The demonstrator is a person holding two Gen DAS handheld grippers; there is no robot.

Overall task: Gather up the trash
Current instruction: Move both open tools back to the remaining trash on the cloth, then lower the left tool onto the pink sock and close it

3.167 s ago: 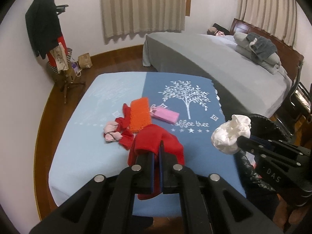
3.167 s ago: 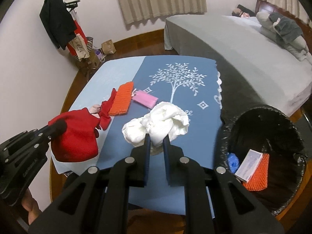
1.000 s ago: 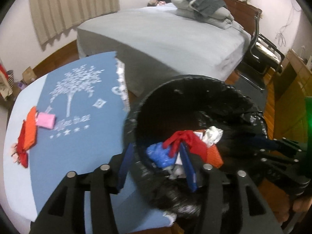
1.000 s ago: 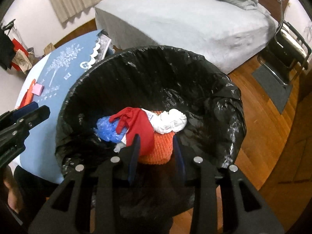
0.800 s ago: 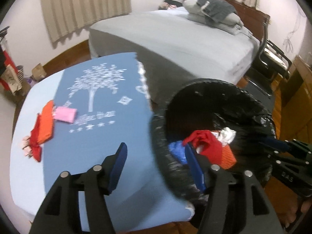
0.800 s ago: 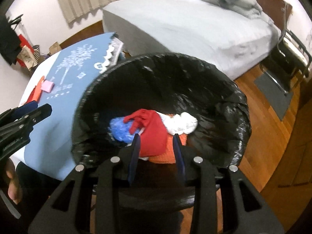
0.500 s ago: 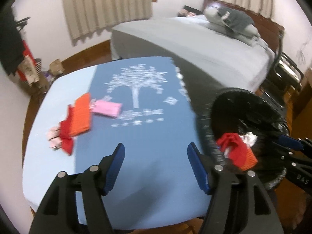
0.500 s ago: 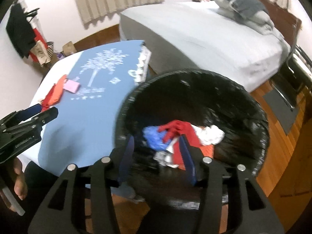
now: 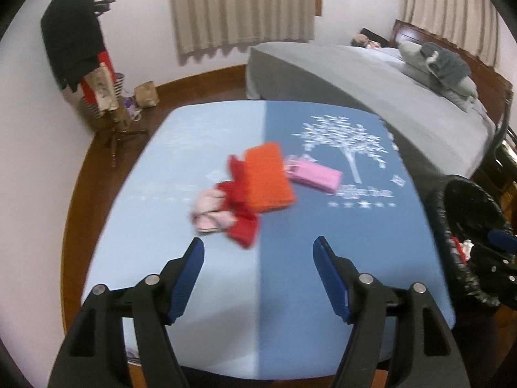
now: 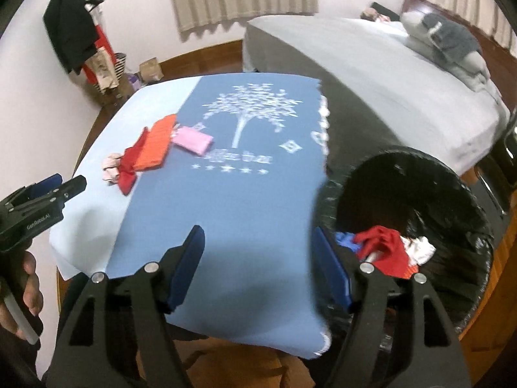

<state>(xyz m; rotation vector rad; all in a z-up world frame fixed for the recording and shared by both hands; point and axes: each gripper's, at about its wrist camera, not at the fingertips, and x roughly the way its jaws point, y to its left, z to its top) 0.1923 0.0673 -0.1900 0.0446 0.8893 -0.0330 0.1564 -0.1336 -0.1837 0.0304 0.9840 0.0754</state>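
Both tools look alike: the left gripper [image 9: 258, 252] and right gripper [image 10: 257, 242] have matte black angular arms with triangular cut-outs, silver round screws and blue ribbed jaw pads. White "GenRobot.AI" lettering marks one body. A bare-skinned hand [image 10: 26, 287] shows.

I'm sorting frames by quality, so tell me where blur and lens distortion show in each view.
Left wrist view: the orange cloth and pink packet are smeared by motion blur, and the fisheye bows the table edges. Right wrist view: softer blur on the trash bin rim, with the bed curved and dark corners.
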